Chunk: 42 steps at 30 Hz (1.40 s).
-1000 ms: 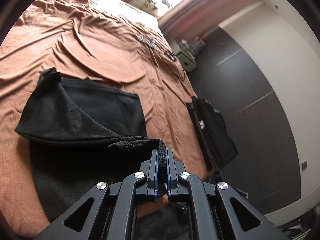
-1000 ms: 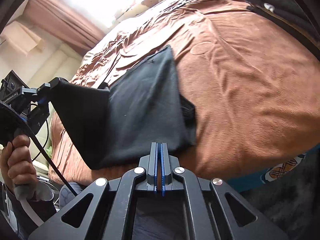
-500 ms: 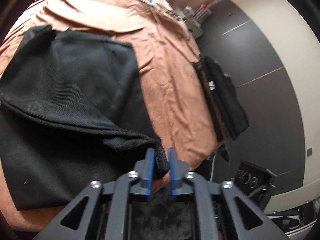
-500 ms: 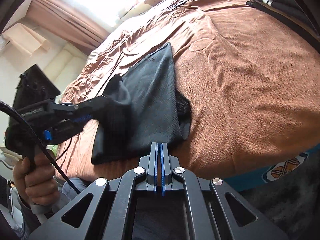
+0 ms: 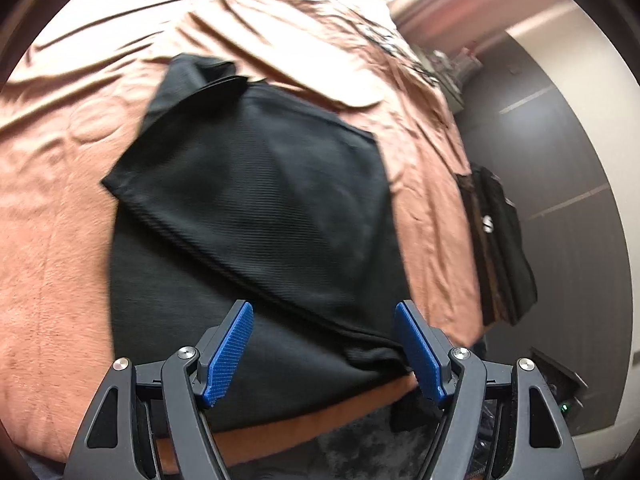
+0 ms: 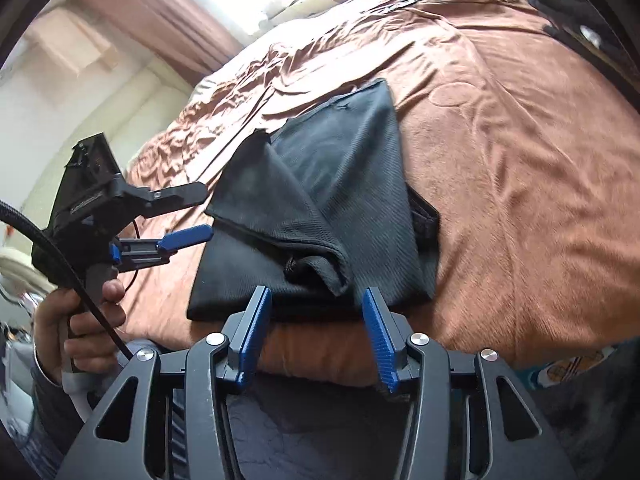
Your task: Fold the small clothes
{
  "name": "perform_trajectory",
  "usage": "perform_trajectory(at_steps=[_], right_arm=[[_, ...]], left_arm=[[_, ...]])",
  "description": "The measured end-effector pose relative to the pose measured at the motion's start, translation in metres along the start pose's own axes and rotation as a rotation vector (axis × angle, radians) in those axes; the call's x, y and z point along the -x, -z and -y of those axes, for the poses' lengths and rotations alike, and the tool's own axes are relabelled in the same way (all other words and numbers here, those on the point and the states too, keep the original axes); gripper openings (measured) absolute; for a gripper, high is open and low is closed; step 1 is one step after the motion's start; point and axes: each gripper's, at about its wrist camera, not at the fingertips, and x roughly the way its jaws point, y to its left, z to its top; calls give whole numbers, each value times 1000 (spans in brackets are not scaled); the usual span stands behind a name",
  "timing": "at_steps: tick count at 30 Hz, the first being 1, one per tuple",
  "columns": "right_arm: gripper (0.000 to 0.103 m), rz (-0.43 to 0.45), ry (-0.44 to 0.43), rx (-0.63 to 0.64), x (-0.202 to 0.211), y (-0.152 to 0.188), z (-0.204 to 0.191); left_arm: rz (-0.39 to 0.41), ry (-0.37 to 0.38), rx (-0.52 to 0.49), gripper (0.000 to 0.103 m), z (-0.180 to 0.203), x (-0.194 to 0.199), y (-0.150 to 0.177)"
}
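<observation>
On the brown bedspread (image 5: 60, 240) near the bed's edge lay the folded black garment (image 5: 256, 216). The left gripper (image 5: 324, 344) and right gripper (image 6: 316, 332) had just been opening and stood spread, pinching nothing. No writing was legible.

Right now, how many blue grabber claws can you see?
2. The left gripper hangs open over the black garment on the brown bedspread; the right gripper stands open at the garment's near edge. Both have just been opening, and neither grips anything.
</observation>
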Motion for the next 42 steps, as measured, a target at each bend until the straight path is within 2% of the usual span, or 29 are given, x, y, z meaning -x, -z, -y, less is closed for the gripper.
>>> perform_trajectory(at_steps=[9,11,16,22,25,27,28,29,30,35,42], right_arm=[[45,-89,108,159,-30,-17,-20],[41,-108,114,180,-35,-19,-23],[19,-133,134,221,-48,-22,-30],[6,-108,132,192,-47,-22,-27],[3,-102,141,170,-44,-20,-23],[3,-91,127,159,-40,-18,-20],[3,-83,120,157,-37,-18,-20],[3,-80,118,156,-35,-16,-20],[3,-78,115,153,-34,-15,-18],[3,-55,83,111,-24,-12,-10],[3,-21,54,59,-13,-8,-1]], left_arm=[[6,-41,87,75,-38,-10,-13],[13,-56,88,75,-42,-12,-17],[36,-86,103,74,-57,-10,-34],[83,-118,112,71,-73,-3,-56],[78,-162,74,57,-73,-9,-62],[73,-178,79,35,-76,-11,-65],[70,-184,82,28,-77,-12,-66],[70,-185,82,14,-78,-11,-67],[72,-186,78,9,-76,-10,-69],[123,-146,40,6,-55,8,-83],[161,-84,-68,5,4,17,-114]])
